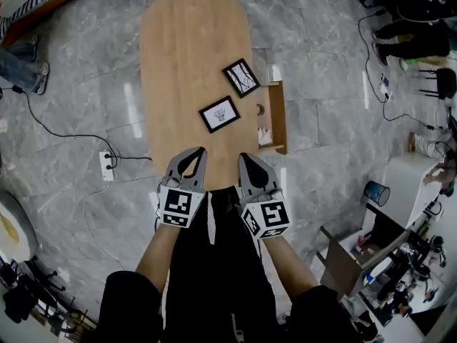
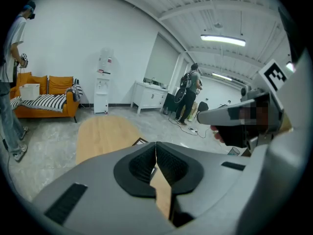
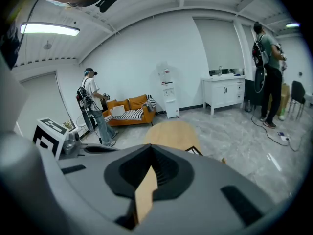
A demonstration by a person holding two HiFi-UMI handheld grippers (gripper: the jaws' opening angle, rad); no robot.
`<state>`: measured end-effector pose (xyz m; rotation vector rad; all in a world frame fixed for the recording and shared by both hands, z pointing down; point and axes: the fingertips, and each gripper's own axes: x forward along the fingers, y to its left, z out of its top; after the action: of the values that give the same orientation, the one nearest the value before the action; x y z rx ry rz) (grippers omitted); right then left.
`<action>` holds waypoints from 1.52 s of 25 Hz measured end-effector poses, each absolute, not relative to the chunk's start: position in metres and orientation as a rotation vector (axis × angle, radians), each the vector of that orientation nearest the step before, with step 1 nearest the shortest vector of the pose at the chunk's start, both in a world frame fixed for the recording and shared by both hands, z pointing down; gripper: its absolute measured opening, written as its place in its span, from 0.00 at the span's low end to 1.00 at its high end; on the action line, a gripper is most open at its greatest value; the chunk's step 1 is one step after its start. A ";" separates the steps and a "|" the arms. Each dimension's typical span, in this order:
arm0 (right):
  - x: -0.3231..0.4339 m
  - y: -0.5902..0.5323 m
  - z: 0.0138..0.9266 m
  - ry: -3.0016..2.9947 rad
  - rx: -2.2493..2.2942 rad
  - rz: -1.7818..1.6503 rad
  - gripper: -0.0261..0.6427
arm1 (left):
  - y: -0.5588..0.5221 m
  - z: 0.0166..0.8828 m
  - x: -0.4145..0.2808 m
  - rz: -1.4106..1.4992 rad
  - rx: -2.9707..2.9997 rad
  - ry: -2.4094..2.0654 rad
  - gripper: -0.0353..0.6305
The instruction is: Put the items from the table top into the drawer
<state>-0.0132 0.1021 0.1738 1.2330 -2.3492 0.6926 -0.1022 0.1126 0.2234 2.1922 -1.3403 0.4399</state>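
Two framed pictures [image 1: 220,113] [image 1: 241,77] lie on the desk [image 1: 186,41] beside its open drawer [image 1: 278,117]. Left tool [image 1: 193,153] and right tool [image 1: 247,157], both pressed together and empty, hover at its near end; a power strip [image 1: 107,166] lies on the floor.

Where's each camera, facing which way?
Head view: on the head, steeply down at the oval light-wood table; left gripper, right gripper, legs show.
Left gripper view: on the left gripper, along its shut fingers over the table; right gripper shows.
Right gripper view: likewise on the right gripper; left gripper's cube shows.
Both share the orange sofa.
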 end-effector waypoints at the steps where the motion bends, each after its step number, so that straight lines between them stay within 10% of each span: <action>1: -0.012 0.095 0.186 -2.342 1.228 0.708 0.05 | 0.109 0.233 -0.102 0.449 2.189 -1.344 0.08; 20: 0.012 0.021 0.464 -2.145 0.927 0.659 0.26 | 0.083 0.410 -0.103 0.562 2.148 -1.340 0.07; 38: 0.018 -0.022 0.569 -1.946 0.773 0.665 0.15 | 0.103 0.444 -0.105 0.560 2.090 -1.289 0.07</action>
<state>0.0175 -0.0217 0.5693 0.7734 -1.9458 0.6655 -0.1047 0.1028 0.4443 2.0904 -1.2889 0.5605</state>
